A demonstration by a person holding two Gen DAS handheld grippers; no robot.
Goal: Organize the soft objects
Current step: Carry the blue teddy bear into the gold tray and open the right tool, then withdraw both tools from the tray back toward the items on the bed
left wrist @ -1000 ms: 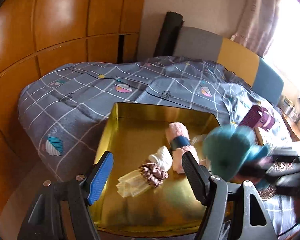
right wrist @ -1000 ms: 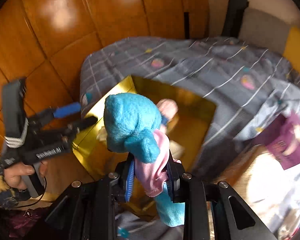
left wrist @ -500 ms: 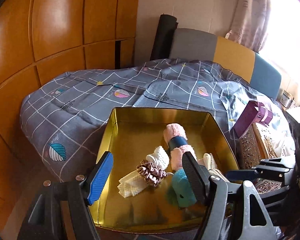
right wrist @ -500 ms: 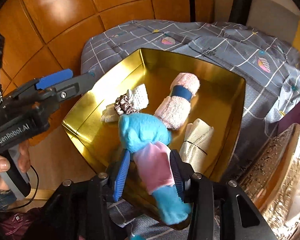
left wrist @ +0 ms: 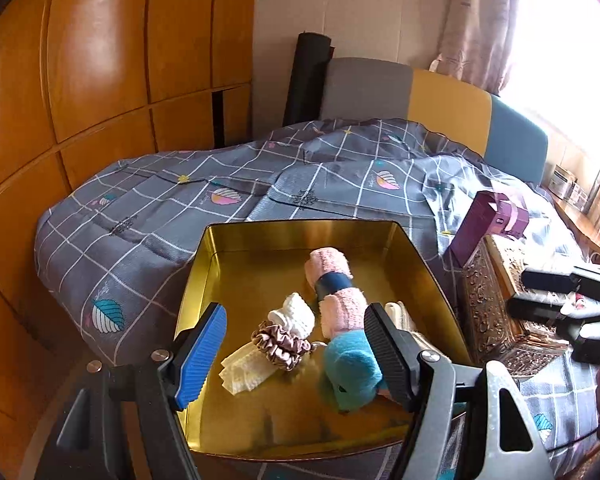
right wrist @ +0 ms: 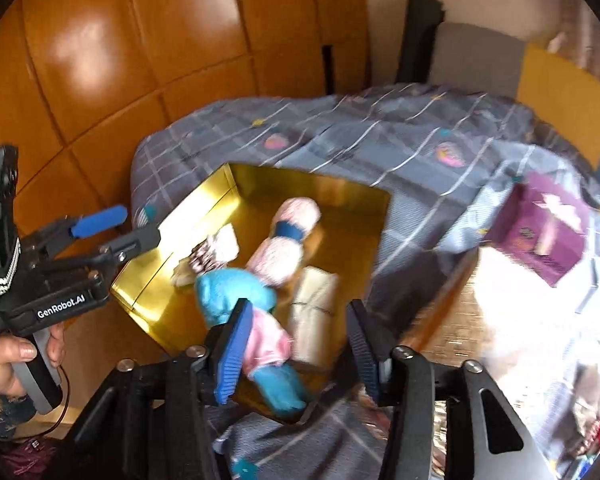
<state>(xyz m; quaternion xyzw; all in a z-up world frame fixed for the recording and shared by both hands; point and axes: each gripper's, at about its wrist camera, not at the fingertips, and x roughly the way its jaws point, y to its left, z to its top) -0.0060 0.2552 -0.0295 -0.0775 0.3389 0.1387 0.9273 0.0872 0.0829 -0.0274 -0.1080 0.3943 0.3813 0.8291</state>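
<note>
1. My right gripper (right wrist: 296, 344) is opening up and the blue plush toy (right wrist: 236, 296) is out of the pads, lying at the near edge of the gold tin (right wrist: 340, 196).
2. Left gripper (left wrist: 296, 344) hangs wide open, holding nothing.
3. Already in the tin: pink rolled towel (left wrist: 334, 284), scrunchie (left wrist: 280, 340), beige roll (right wrist: 314, 300).
4. Looks nearly done; I can't see any other soft stuff lying out.
</note>
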